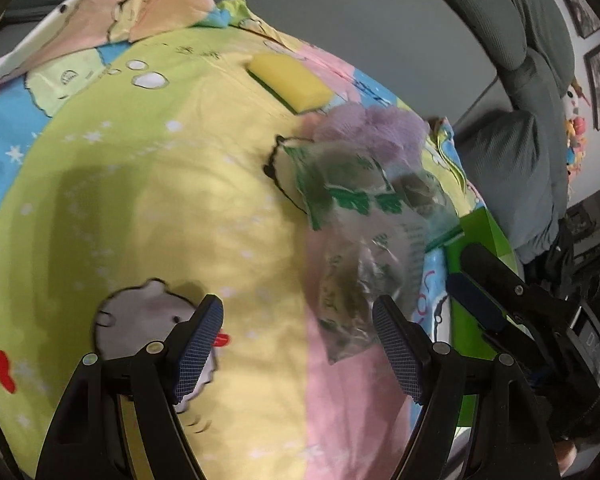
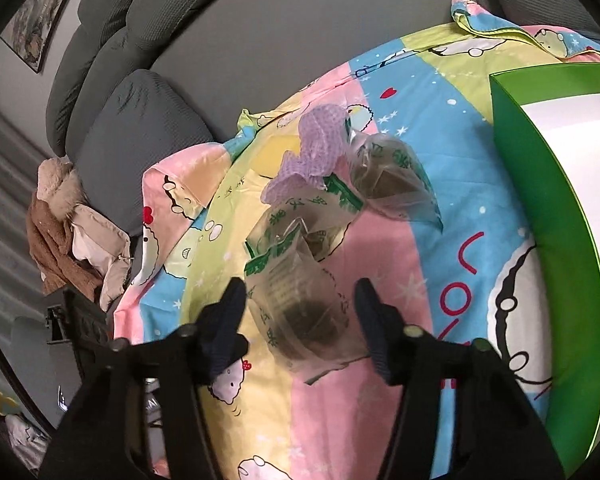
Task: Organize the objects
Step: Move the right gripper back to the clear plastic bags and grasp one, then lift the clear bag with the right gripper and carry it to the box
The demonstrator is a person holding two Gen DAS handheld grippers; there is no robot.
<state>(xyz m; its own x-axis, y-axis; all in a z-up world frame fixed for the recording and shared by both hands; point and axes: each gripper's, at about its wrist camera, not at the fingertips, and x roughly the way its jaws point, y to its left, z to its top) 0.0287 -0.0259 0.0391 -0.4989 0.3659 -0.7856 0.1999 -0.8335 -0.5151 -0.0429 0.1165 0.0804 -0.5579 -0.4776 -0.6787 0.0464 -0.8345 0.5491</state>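
- Our left tool (image 1: 298,344) hangs released over the cartoon sheet (image 1: 180,200), its fingers wide apart and touching nothing.
- Our right tool (image 2: 300,320) is released too, its fingers either side of the nearest clear bag (image 2: 300,320) without pinching it.
- Three clear bags with green print and dark contents lie in a loose row on the sheet; the farthest bag (image 2: 392,176) rests nearest the green box (image 2: 548,200).
- A purple cloth (image 2: 316,148) lies crumpled against the bags' far end.
- A yellow sponge (image 1: 290,80) sits just beyond the cloth.
- The box, white inside, stands open on the sheet's right side.
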